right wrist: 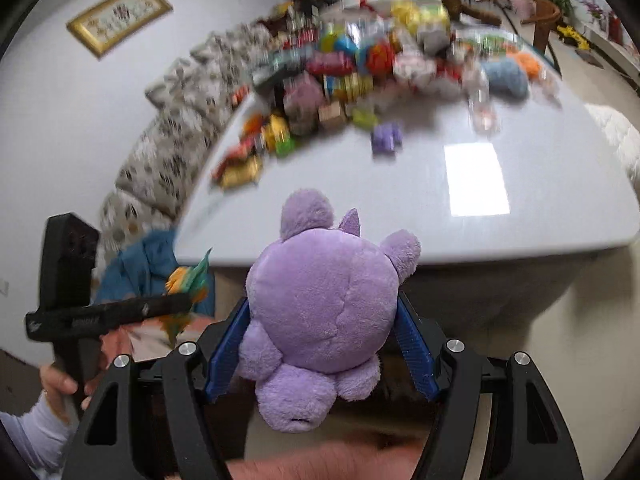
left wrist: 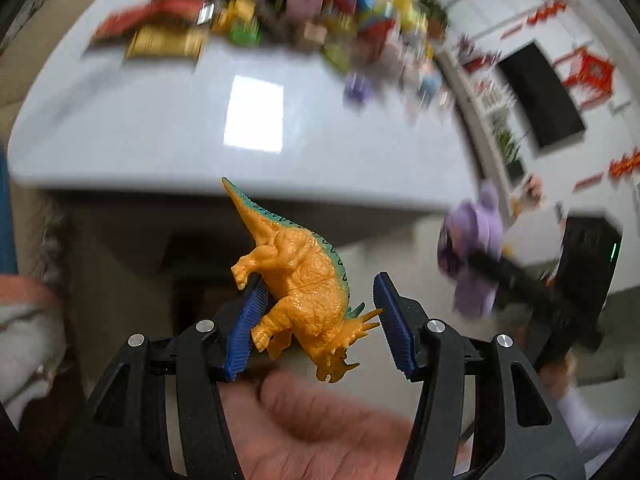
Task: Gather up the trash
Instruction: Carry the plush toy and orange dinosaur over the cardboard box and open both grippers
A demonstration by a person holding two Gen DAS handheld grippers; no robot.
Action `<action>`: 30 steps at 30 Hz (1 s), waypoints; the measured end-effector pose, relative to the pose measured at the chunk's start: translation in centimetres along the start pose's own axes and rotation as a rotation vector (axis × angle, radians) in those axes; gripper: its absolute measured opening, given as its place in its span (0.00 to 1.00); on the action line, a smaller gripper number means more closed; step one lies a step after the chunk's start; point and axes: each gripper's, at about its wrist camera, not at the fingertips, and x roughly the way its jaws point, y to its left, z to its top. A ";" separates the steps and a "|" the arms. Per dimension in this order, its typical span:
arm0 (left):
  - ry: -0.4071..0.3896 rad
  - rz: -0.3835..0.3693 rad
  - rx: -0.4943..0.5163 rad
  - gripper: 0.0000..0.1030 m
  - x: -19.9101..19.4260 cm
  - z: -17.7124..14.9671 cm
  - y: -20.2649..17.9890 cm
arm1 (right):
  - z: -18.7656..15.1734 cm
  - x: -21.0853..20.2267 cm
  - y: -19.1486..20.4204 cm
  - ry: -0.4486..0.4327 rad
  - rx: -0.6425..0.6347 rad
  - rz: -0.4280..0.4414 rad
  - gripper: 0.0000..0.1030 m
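Beyond the white table point(right wrist: 540, 200) edge, both grippers hang off the near side: the left gripper point(left wrist: 320, 316), part open, touches the orange dinosaur point(left wrist: 300, 276) whose tail points forward, while the right gripper point(right wrist: 324, 344) clamps the purple plush point(right wrist: 324, 304) between its fingers.

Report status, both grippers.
Left gripper open around orange dinosaur, off the table. Right gripper shut on purple plush. Toy pile at table's far end.
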 end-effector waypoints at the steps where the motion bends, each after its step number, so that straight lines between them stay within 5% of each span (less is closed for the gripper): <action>1: 0.037 0.006 0.003 0.53 1.3 -1.3 0.3 | -1.3 1.2 -0.4 0.044 0.009 -0.012 0.67; 6: 0.226 0.072 -0.039 0.53 11.2 -6.4 3.4 | -6.6 8.3 -3.6 0.217 0.064 -0.084 0.67; 12: 0.387 0.204 -0.157 0.53 25.4 -8.6 10.1 | -12.6 20.7 -10.1 0.411 0.194 -0.165 0.68; 15: 0.487 0.345 -0.161 0.61 31.2 -9.1 12.5 | -14.3 25.5 -12.4 0.484 0.209 -0.271 0.88; 18: 0.532 0.464 -0.151 0.77 34.2 -9.3 14.0 | -15.1 28.4 -13.8 0.533 0.211 -0.343 0.93; 30: 0.554 0.411 -0.223 0.84 32.8 -12.7 15.7 | -16.4 27.9 -15.3 0.548 0.321 -0.301 0.95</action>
